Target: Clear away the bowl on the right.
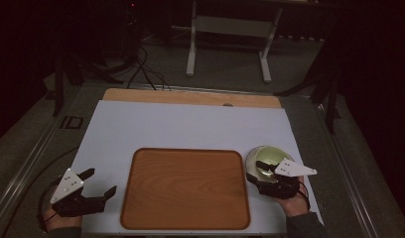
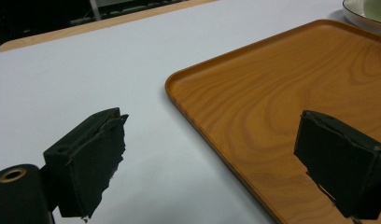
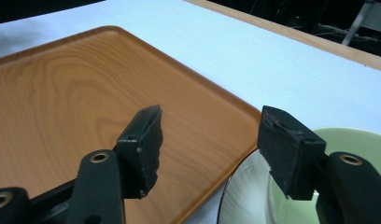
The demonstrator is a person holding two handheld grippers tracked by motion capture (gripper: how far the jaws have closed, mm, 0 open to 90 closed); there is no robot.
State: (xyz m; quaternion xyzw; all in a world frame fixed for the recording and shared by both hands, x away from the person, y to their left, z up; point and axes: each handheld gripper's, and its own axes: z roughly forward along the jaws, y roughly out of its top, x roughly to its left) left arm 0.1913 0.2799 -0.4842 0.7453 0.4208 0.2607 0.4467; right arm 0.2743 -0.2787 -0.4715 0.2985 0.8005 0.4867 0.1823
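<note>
the pale green bowl (image 1: 266, 157) sits directly under the right gripper (image 1: 260, 169), whose 2 jaws stand apart over its near rim without pinching it, just beside the wooden tray (image 1: 185, 188), while the left gripper (image 1: 102, 182) gapes empty beyond the tray's other edge.

Pretty dim room, dark all round edges. Grey floor (image 1: 225, 59), black cables (image 1: 146, 69) snaking across it. White-legged table frame (image 1: 230, 29) at back. Pale sheet over wooden tabletop (image 1: 190, 96).
</note>
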